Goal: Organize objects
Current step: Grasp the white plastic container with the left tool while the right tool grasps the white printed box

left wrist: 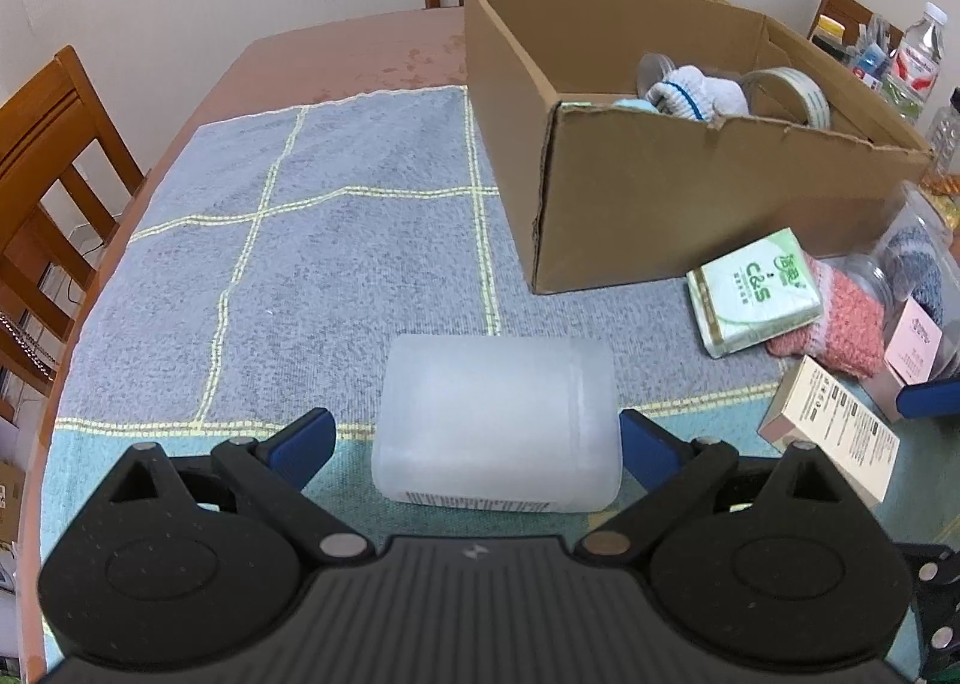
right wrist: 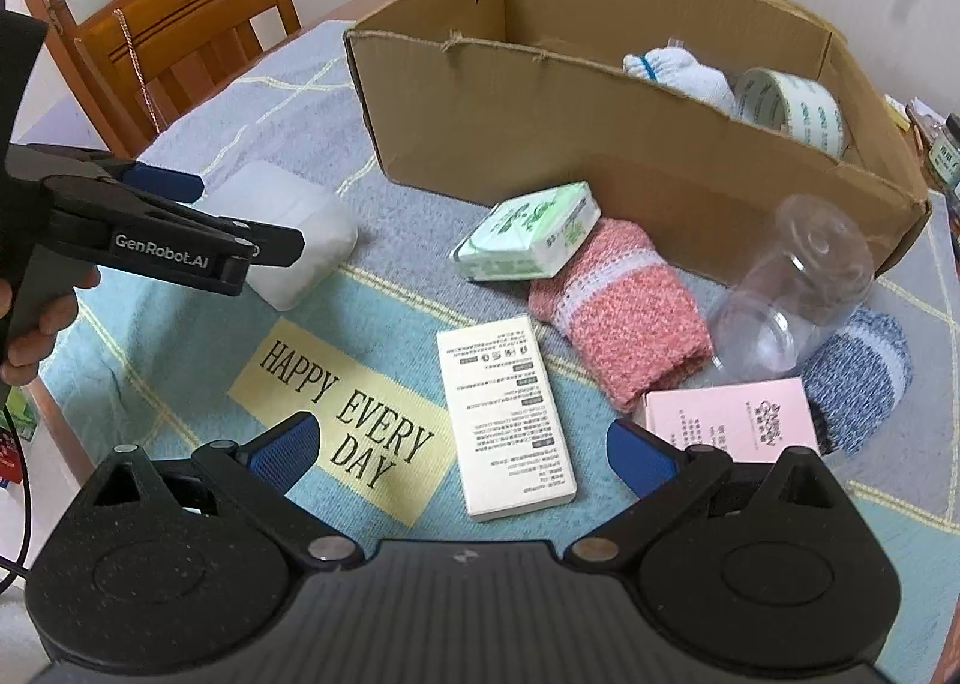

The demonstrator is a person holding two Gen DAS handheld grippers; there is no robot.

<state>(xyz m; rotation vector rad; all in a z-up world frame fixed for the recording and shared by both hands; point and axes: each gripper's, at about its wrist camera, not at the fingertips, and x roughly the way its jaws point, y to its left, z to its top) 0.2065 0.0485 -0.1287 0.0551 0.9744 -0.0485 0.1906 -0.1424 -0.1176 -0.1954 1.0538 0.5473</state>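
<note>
Left claw (left wrist: 474, 444) released, jaws spread either side of the frosted white jar (left wrist: 498, 420); jar lies on its side on the towel (left wrist: 300, 240), long axis running away from the claw toward the cardboard box (left wrist: 660, 192); not gripped yet. Right claw (right wrist: 459, 447) released, empty, above the white carton (right wrist: 504, 414). Readable: "C&S" on tissue pack (left wrist: 756, 291); "HAPPY EVERY DAY" on towel; "GenRobot.AI" on left claw.

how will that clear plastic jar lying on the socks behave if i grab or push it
The clear jar looks empty and thin-walled, so probably light and may flex if squeezed. On its side, propped on the blue sock, it would likely roll. Its smooth plastic may slip.
</note>
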